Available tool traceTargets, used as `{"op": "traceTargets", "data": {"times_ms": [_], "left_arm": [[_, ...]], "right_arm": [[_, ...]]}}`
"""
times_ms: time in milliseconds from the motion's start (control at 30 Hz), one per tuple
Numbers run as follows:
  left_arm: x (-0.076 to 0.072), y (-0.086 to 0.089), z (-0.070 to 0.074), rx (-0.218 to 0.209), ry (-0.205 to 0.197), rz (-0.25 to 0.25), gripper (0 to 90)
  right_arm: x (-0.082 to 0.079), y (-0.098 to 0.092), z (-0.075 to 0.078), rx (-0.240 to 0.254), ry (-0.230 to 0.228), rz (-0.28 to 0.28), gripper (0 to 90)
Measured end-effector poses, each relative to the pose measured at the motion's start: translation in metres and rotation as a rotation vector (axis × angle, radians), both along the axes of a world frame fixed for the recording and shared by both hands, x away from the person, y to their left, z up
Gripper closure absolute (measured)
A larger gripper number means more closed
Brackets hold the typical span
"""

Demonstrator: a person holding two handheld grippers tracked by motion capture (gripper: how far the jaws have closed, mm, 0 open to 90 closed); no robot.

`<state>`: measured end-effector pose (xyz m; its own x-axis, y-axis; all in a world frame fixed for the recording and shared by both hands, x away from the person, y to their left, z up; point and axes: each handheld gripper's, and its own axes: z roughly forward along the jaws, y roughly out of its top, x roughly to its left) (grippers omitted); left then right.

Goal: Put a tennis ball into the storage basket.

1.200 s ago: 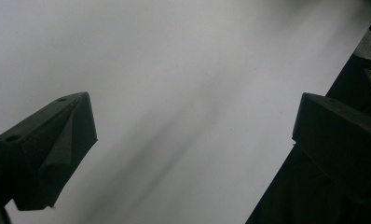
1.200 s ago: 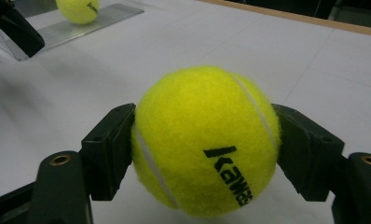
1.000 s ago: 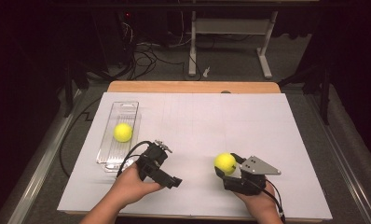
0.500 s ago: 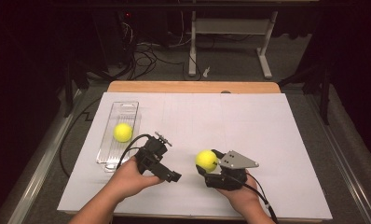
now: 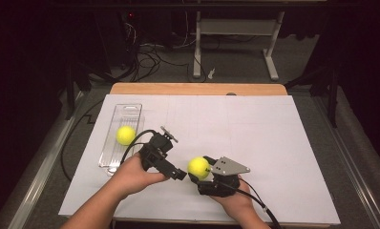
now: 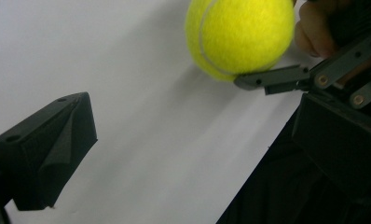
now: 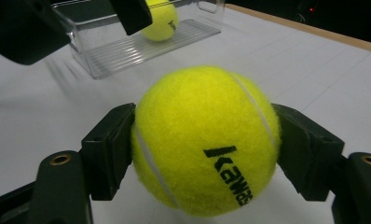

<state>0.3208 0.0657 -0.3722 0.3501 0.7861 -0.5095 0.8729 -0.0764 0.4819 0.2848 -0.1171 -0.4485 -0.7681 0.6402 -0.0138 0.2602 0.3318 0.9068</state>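
White paper covers the desk [image 5: 274, 143], against a dark background. A fuzzy yellow tennis ball [image 7: 204, 140] is clamped between the jaws of the right tool [image 5: 200, 171], low over the paper, near the front edge. The left tool [image 5: 177, 172] is held open and empty just beside it. A second yellow ball [image 5: 126, 135] lies in the clear plastic tray [image 5: 131, 109]. Judged a carrying step; next, the gripped ball is probably to be brought over the tray and released.
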Motion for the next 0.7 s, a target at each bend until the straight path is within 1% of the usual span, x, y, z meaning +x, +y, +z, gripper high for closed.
{"op": "traceTargets", "data": {"times_ms": [300,333,367,467,633,700], "left_arm": [[0.0062,-0.0028,-0.0009,0.010,0.029,-0.001,0.8],[0.0069,-0.0034,-0.0011,0.013,0.028,0.002,0.8],[0.0069,-0.0034,-0.0011,0.013,0.028,0.002,0.8],[0.0090,-0.0048,-0.0004,0.034,0.030,-0.002,0.8],[0.0097,-0.0066,0.0009,0.042,0.038,-0.015,1.0],[0.0094,-0.0088,0.0018,0.048,0.048,-0.025,1.0]], "right_arm": [[-0.0034,0.0036,-0.0078,0.001,0.007,0.019,27.5],[-0.0037,0.0038,-0.0082,0.001,0.008,0.020,27.5],[-0.0037,0.0038,-0.0082,0.001,0.008,0.020,27.5],[-0.0054,0.0039,-0.0081,0.014,0.005,0.025,27.5],[-0.0073,0.0040,-0.0071,0.024,-0.003,0.027,27.5],[-0.0086,0.0048,-0.0068,0.029,-0.005,0.029,27.5]]}}
